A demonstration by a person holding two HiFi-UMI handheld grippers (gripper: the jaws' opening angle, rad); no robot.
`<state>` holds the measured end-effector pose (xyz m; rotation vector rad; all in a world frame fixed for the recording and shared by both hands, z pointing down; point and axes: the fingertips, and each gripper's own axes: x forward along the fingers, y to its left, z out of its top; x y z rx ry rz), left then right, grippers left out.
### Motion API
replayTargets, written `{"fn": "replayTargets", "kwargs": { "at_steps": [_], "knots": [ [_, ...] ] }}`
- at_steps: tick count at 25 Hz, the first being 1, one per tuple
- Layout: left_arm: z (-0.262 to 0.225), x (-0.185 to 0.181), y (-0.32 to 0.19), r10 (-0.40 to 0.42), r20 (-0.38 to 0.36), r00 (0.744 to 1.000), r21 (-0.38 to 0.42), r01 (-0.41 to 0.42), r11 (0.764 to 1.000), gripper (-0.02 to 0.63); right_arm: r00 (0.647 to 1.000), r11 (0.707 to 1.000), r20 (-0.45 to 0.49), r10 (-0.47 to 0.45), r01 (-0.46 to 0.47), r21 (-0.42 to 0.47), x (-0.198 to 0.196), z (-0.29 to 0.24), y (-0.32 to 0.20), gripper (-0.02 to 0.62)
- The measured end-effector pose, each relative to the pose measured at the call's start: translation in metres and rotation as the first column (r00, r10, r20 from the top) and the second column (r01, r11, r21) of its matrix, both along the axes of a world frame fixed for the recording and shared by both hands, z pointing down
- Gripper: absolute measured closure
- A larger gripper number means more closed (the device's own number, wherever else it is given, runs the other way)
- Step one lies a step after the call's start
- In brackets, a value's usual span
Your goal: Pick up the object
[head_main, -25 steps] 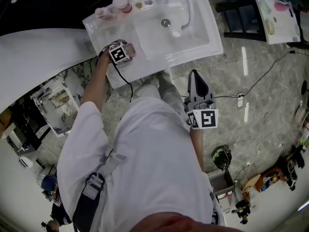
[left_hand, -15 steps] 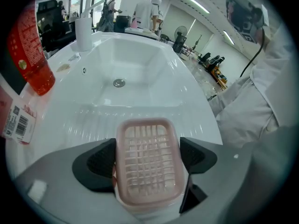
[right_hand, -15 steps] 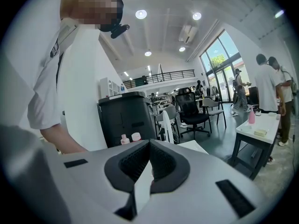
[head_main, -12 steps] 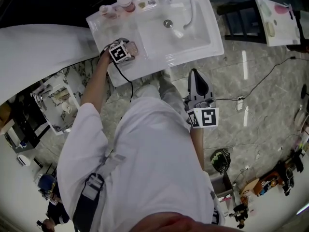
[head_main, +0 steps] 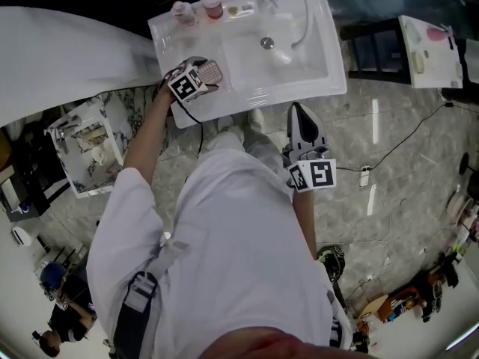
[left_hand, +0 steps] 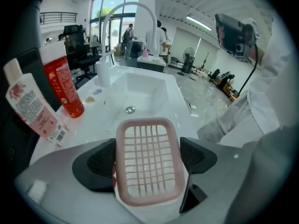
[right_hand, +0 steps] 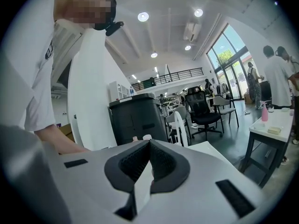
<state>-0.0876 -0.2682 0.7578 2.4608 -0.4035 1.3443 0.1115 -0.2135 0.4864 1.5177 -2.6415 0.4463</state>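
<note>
White sink (head_main: 329,62) on a marble floor. Left gripper (head_main: 203,77) pinches the pink soap dish (left_hand: 147,164) by its long sides, above the sink's left ledge. The pick-up looks nearly done; next, raise it steadily, clear of the bottles (left_hand: 63,80). Right gripper (right_hand: 148,161) hangs pressed together, empty.

Open-plan office-lab space
Office chairs (right_hand: 204,110), tall windows (left_hand: 108,14), and a freestanding white sink (head_main: 330,60) mock-up.
</note>
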Motion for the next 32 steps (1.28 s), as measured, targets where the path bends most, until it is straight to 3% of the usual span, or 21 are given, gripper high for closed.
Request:
{"fn": "replayTargets", "kwargs": {
  "at_steps": [5,10,16,22,32],
  "knots": [
    [-0.036,-0.001,0.007,-0.092,-0.051,0.994,0.074,0.095,0.993,0.178,0.998,0.998,0.022,-0.056,0.056,0.003,-0.009,-0.006,-0.001,0.594],
    [-0.074,-0.003,0.012,-0.182,-0.12,0.976,0.147,0.198,0.969,0.178,0.993,0.993,0.026,-0.118,0.118,0.025,-0.02,-0.013,-0.002,0.594],
    [-0.139,0.005,0.02,-0.267,-0.266,0.926,0.199,0.324,0.925,0.178,0.981,0.981,0.029,-0.189,0.188,0.05,-0.034,-0.023,-0.007,0.594],
    [-0.202,-0.001,0.032,-0.321,-0.385,0.865,0.289,0.443,0.848,0.178,0.967,0.964,0.019,-0.254,0.252,0.082,-0.051,-0.028,-0.012,0.594],
    [-0.301,-0.023,0.05,-0.346,-0.553,0.758,0.411,0.609,0.678,0.178,0.933,0.923,0.001,-0.359,0.355,0.146,-0.089,-0.049,-0.018,0.594]
  ]
}}
